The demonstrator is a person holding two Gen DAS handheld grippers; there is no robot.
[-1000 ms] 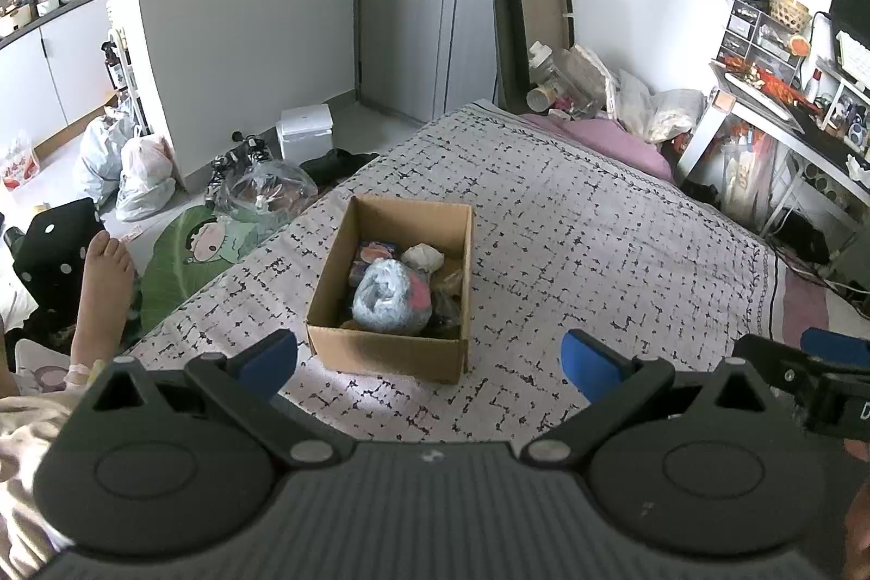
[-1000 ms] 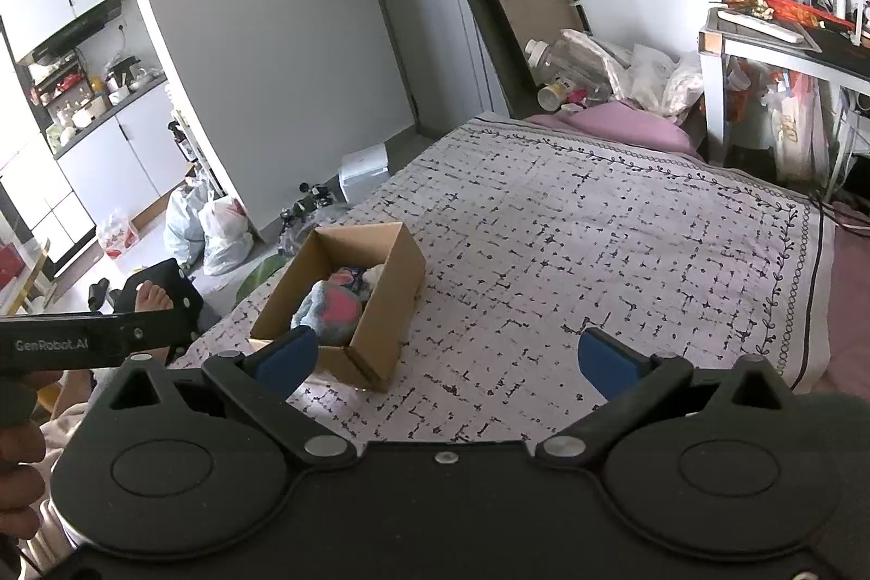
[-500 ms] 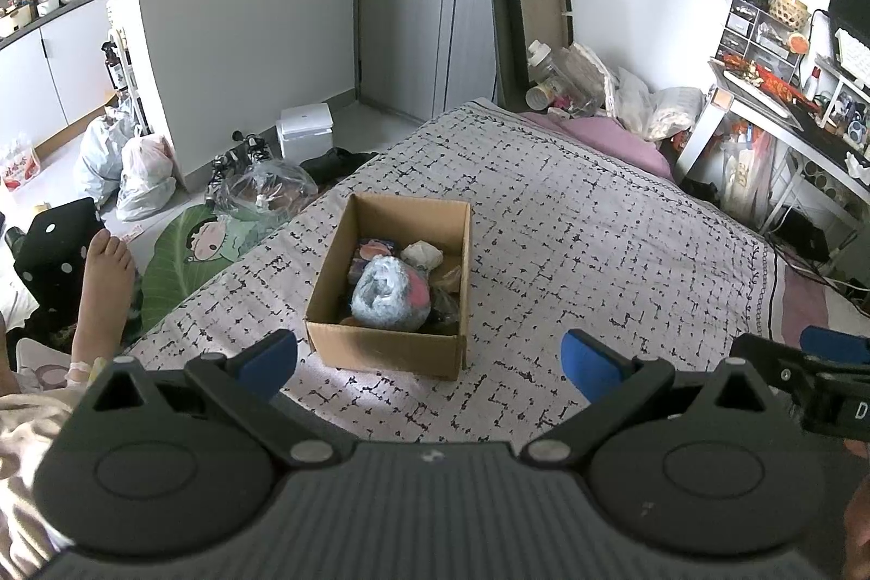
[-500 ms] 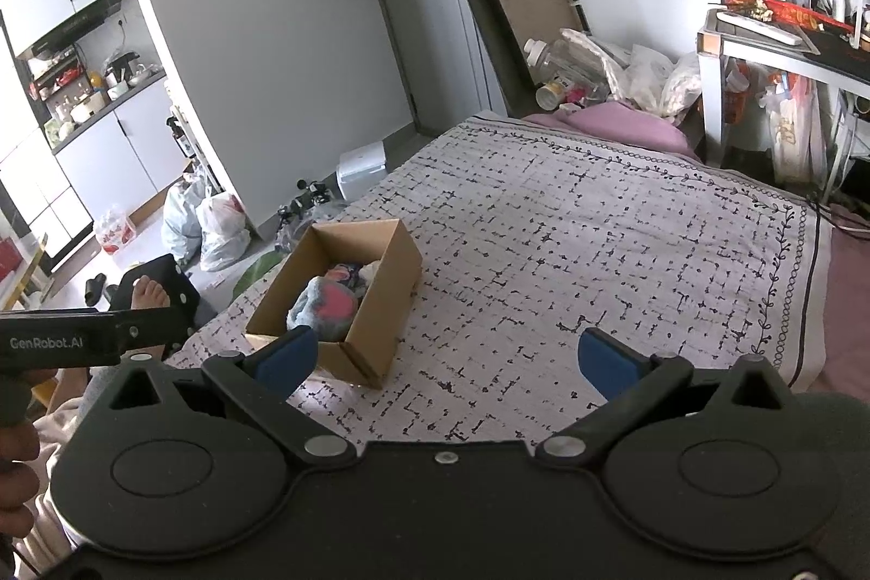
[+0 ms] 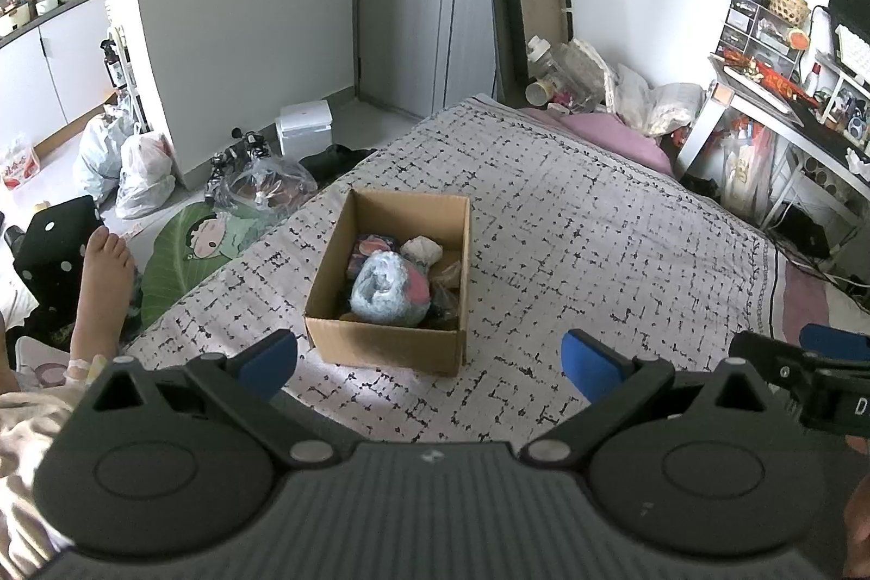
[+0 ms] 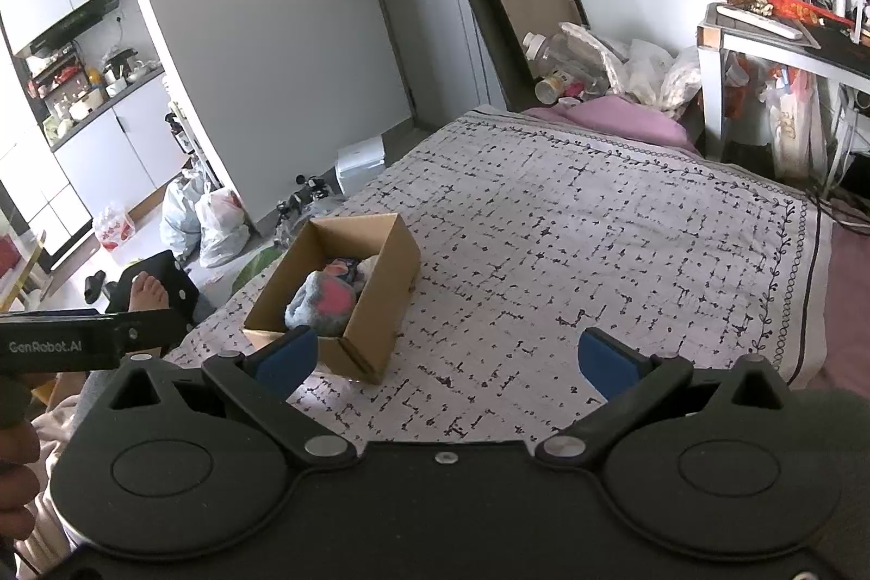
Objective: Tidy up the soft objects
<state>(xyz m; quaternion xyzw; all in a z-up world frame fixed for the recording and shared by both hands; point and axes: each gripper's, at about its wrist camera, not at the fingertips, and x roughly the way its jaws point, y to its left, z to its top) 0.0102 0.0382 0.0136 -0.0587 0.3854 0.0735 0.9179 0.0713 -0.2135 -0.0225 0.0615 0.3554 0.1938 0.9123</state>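
Observation:
An open cardboard box (image 5: 380,346) (image 6: 375,297) sits on the bed's patterned sheet (image 5: 598,254). Inside it lies a grey-blue and pink soft toy (image 5: 389,289) (image 6: 323,300) among other soft items, including a white one (image 5: 421,248). My left gripper (image 5: 429,362) hovers open just in front of the box, nothing between its blue pads. My right gripper (image 6: 446,357) is open too, held to the right of the box with its left pad over the box's near corner in view. Part of the right gripper (image 5: 815,362) shows at the left wrist view's right edge.
A person's bare foot (image 5: 103,275) rests off the bed's left side by a green cushion (image 5: 185,254). Plastic bags (image 5: 136,167) and a white bin (image 5: 304,129) stand on the floor. A cluttered desk (image 5: 788,91) lines the right wall; a pink pillow (image 6: 625,118) and bottles lie at the bed's head.
Both grippers have drawn back slightly from the box, so it sits a little farther and lower in each view. Their jaws stay open and the box's contents are unchanged.

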